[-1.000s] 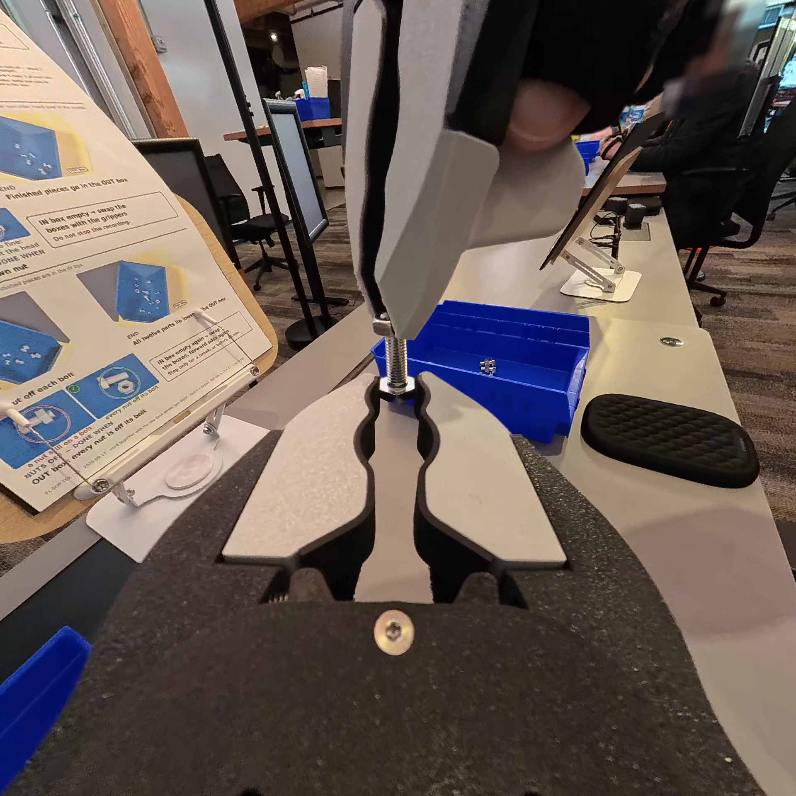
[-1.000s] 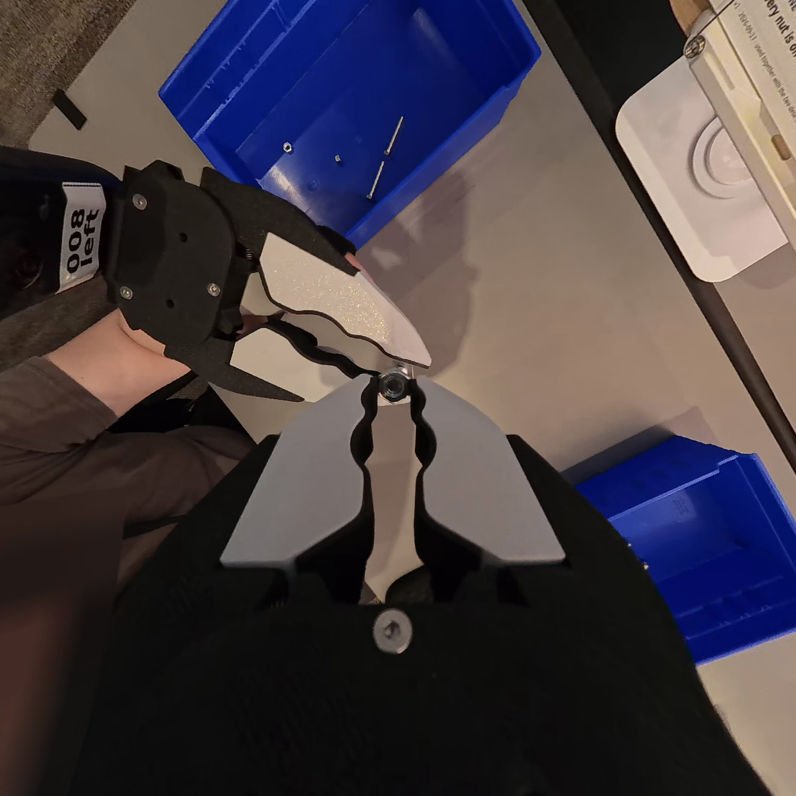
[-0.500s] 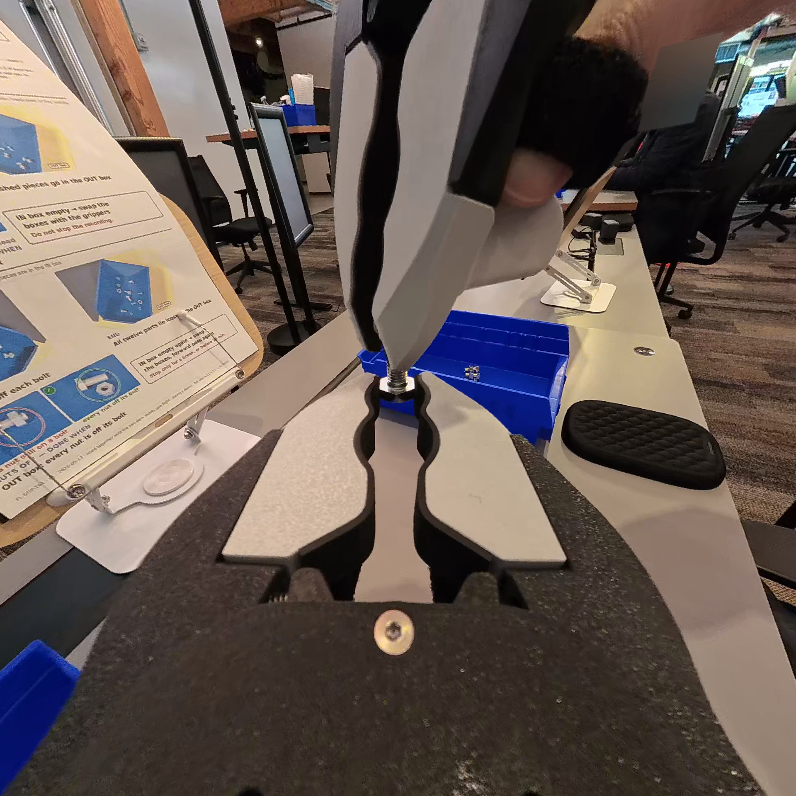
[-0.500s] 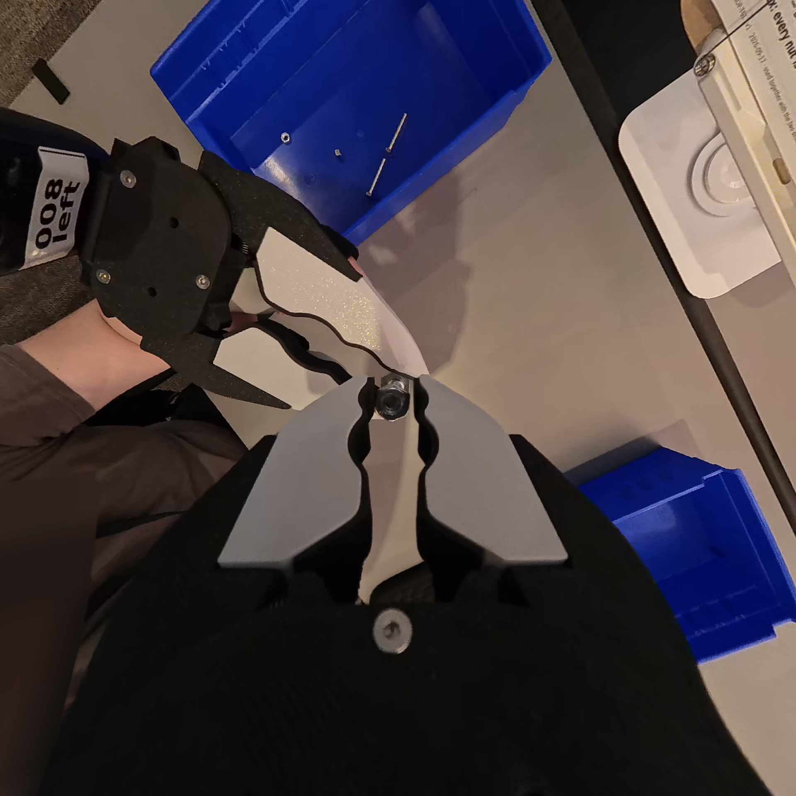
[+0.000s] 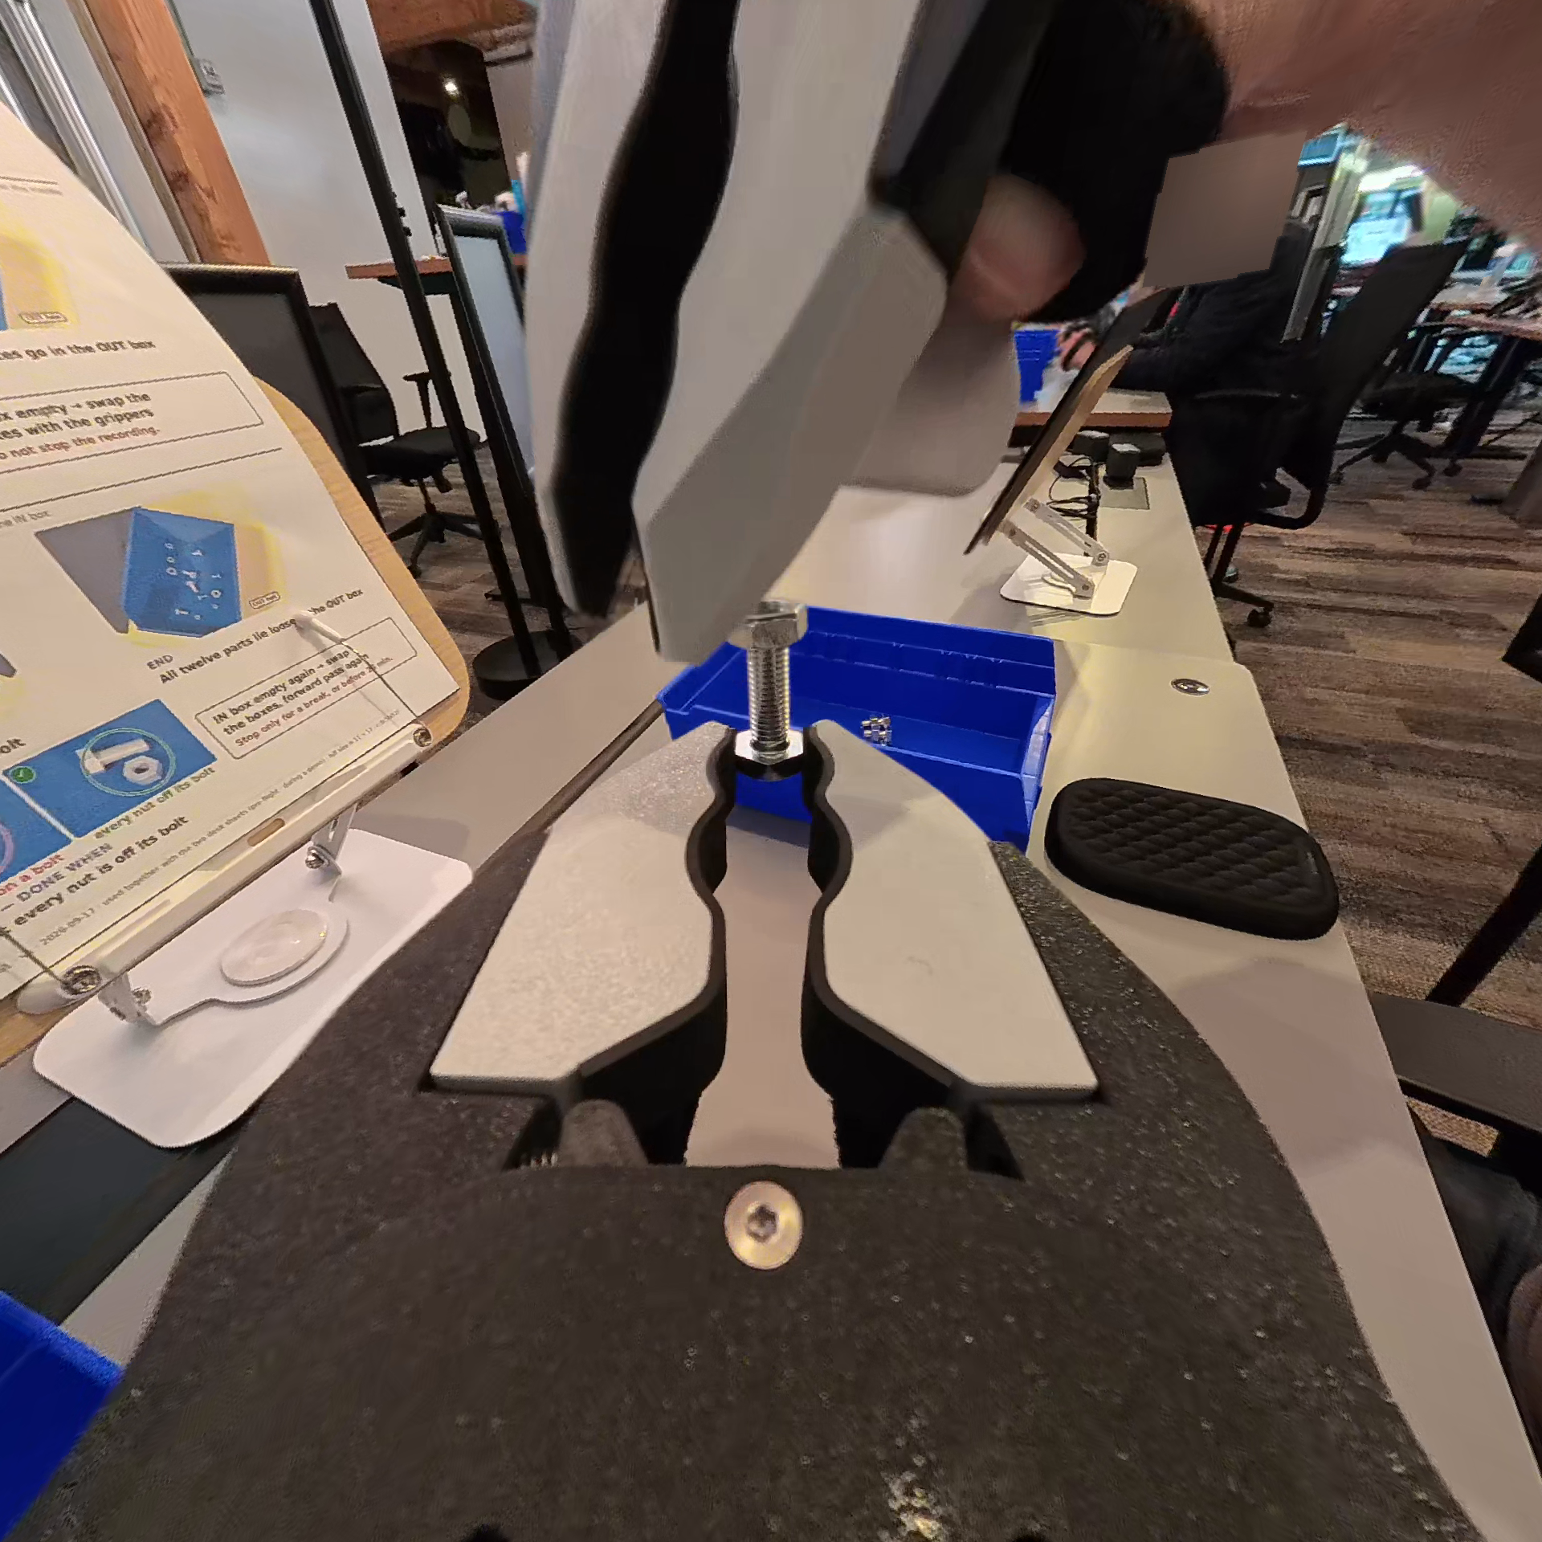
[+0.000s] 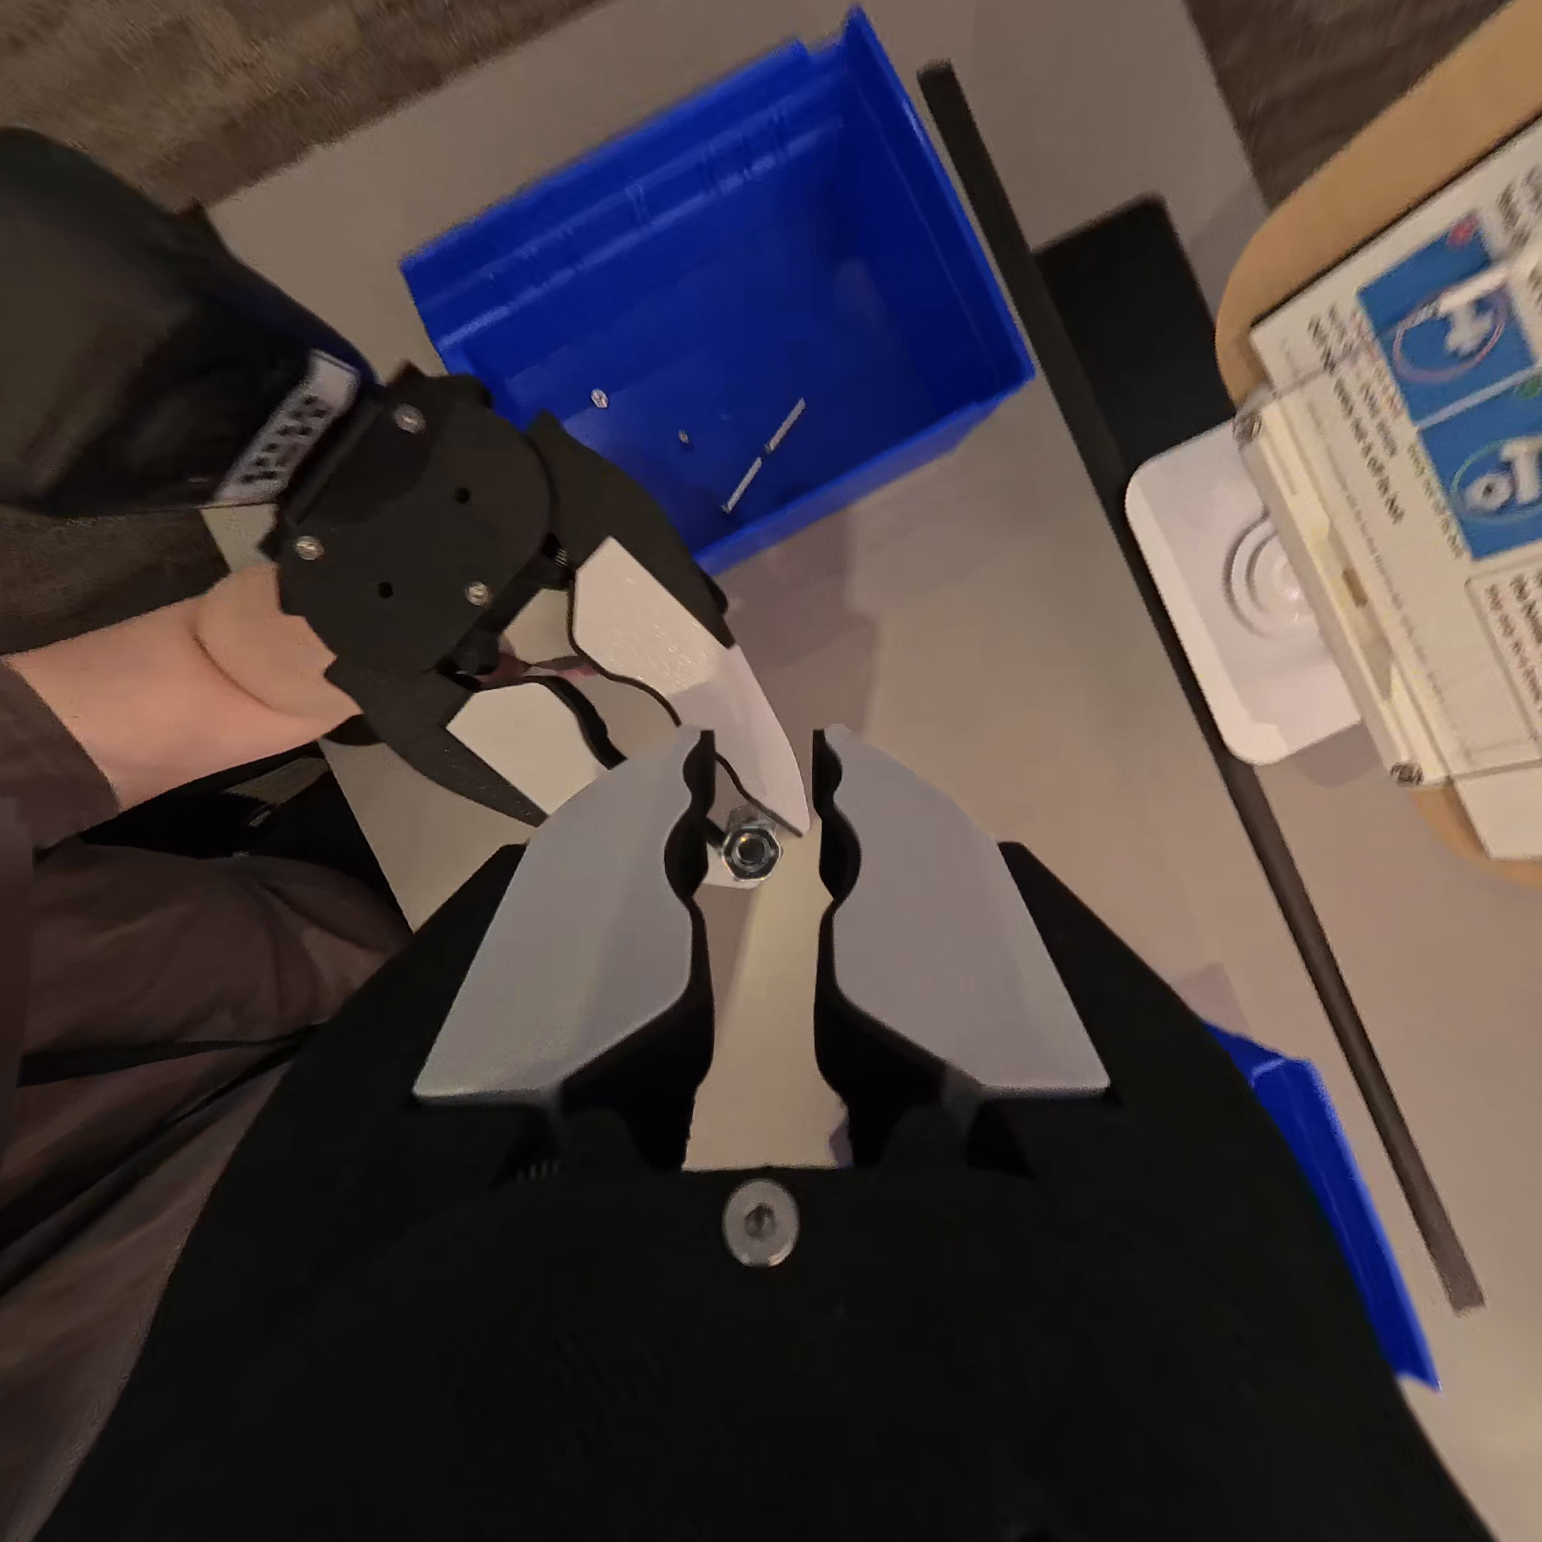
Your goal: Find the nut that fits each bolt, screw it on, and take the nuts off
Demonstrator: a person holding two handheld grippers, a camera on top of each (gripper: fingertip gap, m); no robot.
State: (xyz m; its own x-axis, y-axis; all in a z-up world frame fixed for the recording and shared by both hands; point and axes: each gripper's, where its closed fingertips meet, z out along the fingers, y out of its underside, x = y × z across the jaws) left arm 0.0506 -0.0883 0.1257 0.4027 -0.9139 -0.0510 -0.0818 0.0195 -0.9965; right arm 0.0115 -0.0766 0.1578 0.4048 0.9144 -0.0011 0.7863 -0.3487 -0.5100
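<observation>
A silver hex bolt stands upright with its thread in a nut. My left gripper is shut on that nut and holds it above the grey desk. My right gripper points down over the bolt with its fingers apart. The bolt head shows in the gap between them, touching neither finger. In the left wrist view the right gripper hangs just above and left of the bolt head. The left gripper's tip also shows in the right wrist view.
A blue bin beyond the bolt holds small nuts. Another blue bin holds thin bolts and nuts; a third is at lower right. An instruction board on a stand is at left, a black pad at right. My hands' fingertips stand some 5 cm from each other.
My right gripper has opened, let go of the bolt and lifted off it, so the head and most of the thread now show. My left gripper still holds the nut.
</observation>
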